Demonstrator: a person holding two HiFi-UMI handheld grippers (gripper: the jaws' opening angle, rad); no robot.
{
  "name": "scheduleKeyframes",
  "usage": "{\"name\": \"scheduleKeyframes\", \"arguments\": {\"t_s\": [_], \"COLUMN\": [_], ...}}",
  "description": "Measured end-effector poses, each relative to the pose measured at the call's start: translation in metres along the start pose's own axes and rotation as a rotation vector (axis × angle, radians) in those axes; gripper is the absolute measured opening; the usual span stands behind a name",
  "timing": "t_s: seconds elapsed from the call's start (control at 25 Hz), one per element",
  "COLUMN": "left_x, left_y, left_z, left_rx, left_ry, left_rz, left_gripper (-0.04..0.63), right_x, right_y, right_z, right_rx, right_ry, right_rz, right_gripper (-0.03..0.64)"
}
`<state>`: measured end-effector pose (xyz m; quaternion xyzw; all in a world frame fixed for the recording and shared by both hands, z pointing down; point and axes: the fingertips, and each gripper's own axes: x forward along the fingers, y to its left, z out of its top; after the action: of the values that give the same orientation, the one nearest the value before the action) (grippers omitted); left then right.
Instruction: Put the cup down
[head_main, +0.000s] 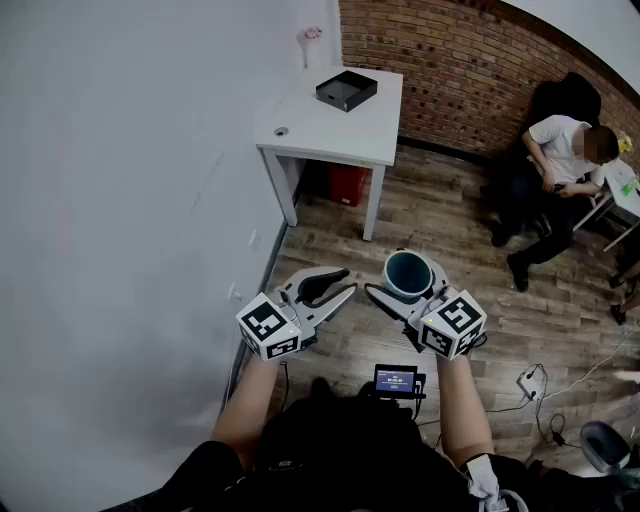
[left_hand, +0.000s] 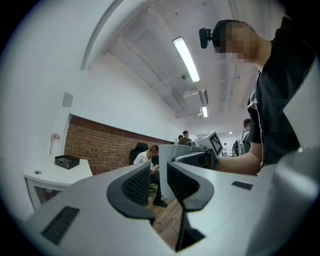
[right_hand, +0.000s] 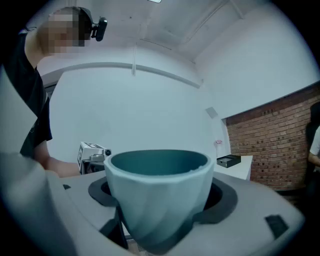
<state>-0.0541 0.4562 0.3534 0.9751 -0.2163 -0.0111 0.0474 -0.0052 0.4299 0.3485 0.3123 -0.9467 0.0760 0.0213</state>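
Head view: the teal cup (head_main: 408, 270) stands upright in the air over the wood-plank floor (head_main: 450, 240), its mouth open upward, dark teal inside with a paler rim. The right gripper (head_main: 407, 293) holds it, well apart from the white table (head_main: 300, 130) by the wall. The left gripper (head_main: 346, 281) is just beside it, with its jaws close together. Each gripper carries a cube of black-and-white square markers. On the table lie a black open box (head_main: 346, 89) and a small white container (head_main: 312, 45) topped with something pink. A red bin (head_main: 347, 185) stands underneath. By the brick wall (head_main: 460, 70) is a seated person (head_main: 560, 160). A small screen (head_main: 396, 379) at the wearer's waist glows blue (its characters are too small to read).

Left gripper view: the 2 dark ribbed pads (left_hand: 135, 185) stand a narrow gap apart with nothing between them. Past them show the cup's pale side and the right gripper's marker cube. A strip light (left_hand: 186, 59) runs along the ceiling.

Right gripper view: the cup fills the middle. Its outside is pale blue-green with slanting, swirled facets, narrowing toward the base. The jaws are spread wide and press on both of its sides, low on the body. Behind it are the left gripper's cube and the table with the box
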Motion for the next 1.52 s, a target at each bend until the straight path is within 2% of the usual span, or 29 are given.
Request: {"name": "scheduleKeyframes", "arguments": {"t_s": [0.8,1.52], "left_x": [0.020,0.078], "left_y": [-0.011,-0.024], "left_z": [-0.003,-0.017], "left_rx": [0.004,-0.004], "left_ry": [0.020,0.036], "left_rz": [-0.019,0.021], "left_gripper": [0.097,0.097], "right_x": [-0.018,-0.059], "right_y": [-0.008,-0.054], "right_z": [-0.003,-0.017], "right_rx": [-0.001,0.010], "right_ry": [0.007,0.021], "right_rz": [0.004,0.040], "right_gripper": [0.400,0.400]}}
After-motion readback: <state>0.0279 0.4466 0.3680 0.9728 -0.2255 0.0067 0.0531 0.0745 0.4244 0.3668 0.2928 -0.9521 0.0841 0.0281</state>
